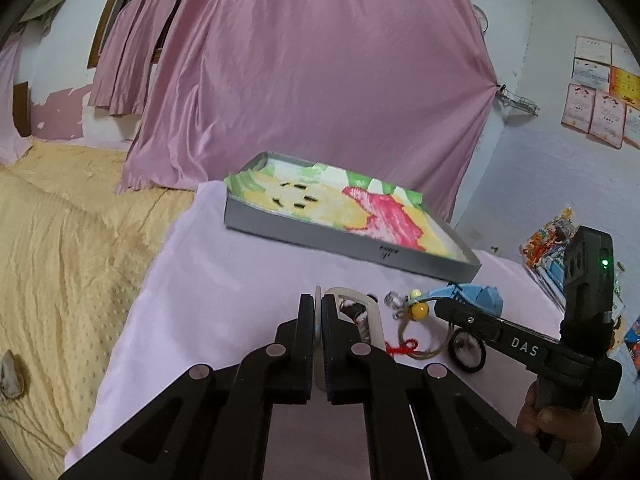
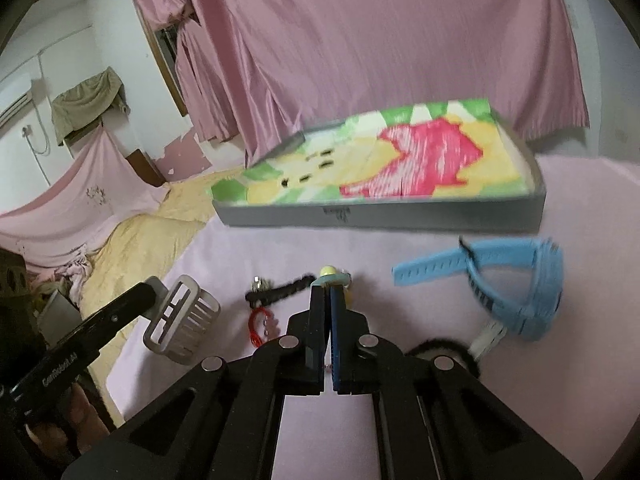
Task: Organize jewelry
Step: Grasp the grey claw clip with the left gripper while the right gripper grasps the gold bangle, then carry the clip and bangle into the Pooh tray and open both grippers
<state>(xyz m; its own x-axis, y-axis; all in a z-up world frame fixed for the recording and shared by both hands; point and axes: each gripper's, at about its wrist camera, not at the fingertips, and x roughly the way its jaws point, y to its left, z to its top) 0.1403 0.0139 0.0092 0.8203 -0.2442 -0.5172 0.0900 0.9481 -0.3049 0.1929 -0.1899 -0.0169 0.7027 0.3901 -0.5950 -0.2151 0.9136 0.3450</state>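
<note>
Surface: pale pink sheet (image 1: 240, 264) over a bed, pink curtain (image 1: 320, 72) behind; the grey tray (image 2: 380, 220), lined with a flowered towel (image 2: 420, 160), sits at the far side and serves as landmark
Left gripper (image 1: 318, 308): jaws together on the edge of a translucent comb-style hair clip (image 2: 182, 314), lifted a little off the sheet, near side of the tray and off its left corner
Right gripper (image 2: 329, 292): jaws clamped on a pale teal beaded piece (image 2: 331, 277) with a yellow-green bead, in front of the tray's near wall
Clip axis: long side runs roughly toward the tray in the right wrist view, teeth pointing down and away from the left gripper
Watch: blue strap watch (image 2: 500, 280) lies curled in front of the tray's right end, strap tail pointing left along the wall
Loose pieces: black fuzzy band (image 2: 280, 292) and red cord (image 2: 260, 322) lie on the sheet near the tray's front, just left of the right gripper
Risk, clip: held only by a thin edge, it may pivot or slip out on the way to the tray
Risk, beads: the amber bead (image 1: 420, 311) and its cord hang below the right jaws; they may snag the red cord or drag neighbours along
Risk, grippers: they work close together, so they may bump
</note>
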